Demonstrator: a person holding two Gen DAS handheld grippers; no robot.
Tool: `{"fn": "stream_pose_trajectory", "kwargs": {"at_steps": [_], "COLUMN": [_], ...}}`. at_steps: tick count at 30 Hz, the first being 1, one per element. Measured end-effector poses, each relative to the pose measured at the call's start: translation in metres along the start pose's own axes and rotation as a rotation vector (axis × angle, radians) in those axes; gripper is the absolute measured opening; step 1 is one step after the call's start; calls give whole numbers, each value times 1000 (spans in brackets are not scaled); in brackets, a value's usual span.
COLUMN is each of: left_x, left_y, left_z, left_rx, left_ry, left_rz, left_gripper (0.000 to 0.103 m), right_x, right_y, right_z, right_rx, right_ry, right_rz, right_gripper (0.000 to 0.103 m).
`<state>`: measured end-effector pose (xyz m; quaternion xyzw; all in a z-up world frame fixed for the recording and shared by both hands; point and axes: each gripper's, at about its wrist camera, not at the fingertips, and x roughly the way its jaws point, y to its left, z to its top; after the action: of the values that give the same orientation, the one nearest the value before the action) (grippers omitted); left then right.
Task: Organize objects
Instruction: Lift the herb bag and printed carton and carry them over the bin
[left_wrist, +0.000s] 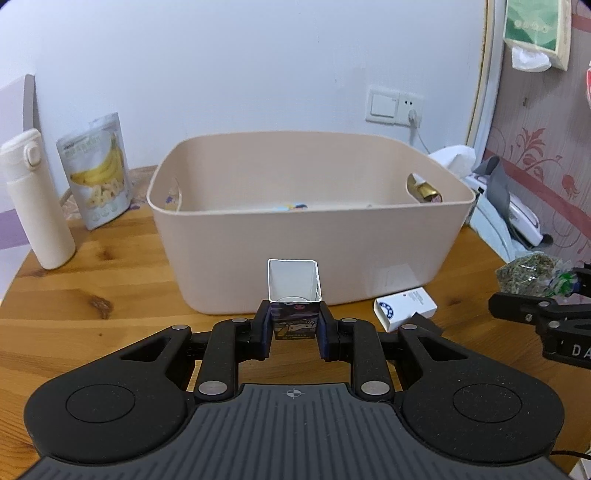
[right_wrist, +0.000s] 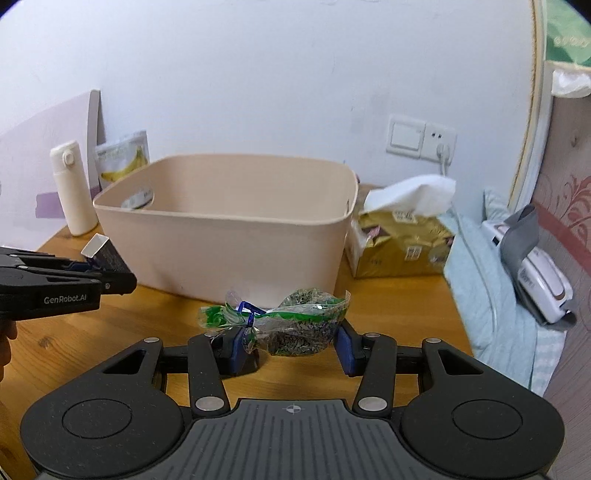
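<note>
Left fingers (left_wrist: 294, 328) clamp open-topped cartoon-printed carton (left_wrist: 293, 295) before beige bin (left_wrist: 310, 221)

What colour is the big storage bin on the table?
The bin is a plain pale beige-pink with no pattern; the left wrist view shows it best.

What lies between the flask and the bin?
A banana-chip pouch stands between the flask and the bin, set slightly farther back. The left wrist view shows it best.
</note>
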<state>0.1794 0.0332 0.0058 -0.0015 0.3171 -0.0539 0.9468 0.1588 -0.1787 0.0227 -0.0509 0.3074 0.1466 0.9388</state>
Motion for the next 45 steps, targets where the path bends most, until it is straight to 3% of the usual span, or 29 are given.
{"fn": "stream_pose_trajectory", "kwargs": {"at_steps": [29,45], "left_x": [-56,-39], "left_y": [4,8], "left_z": [50,85], "left_rx": [39,78], "left_ry": [-168,-208], "left_rz": [-34,-35], "left_gripper": [24,24], "right_x": [-37,-24], "right_y": [-1,-3], "right_z": [39,65], "right_rx": [33,34], "right_ry": [-165,-211], "right_rz": [-28,-49], "right_gripper": [45,45]}}
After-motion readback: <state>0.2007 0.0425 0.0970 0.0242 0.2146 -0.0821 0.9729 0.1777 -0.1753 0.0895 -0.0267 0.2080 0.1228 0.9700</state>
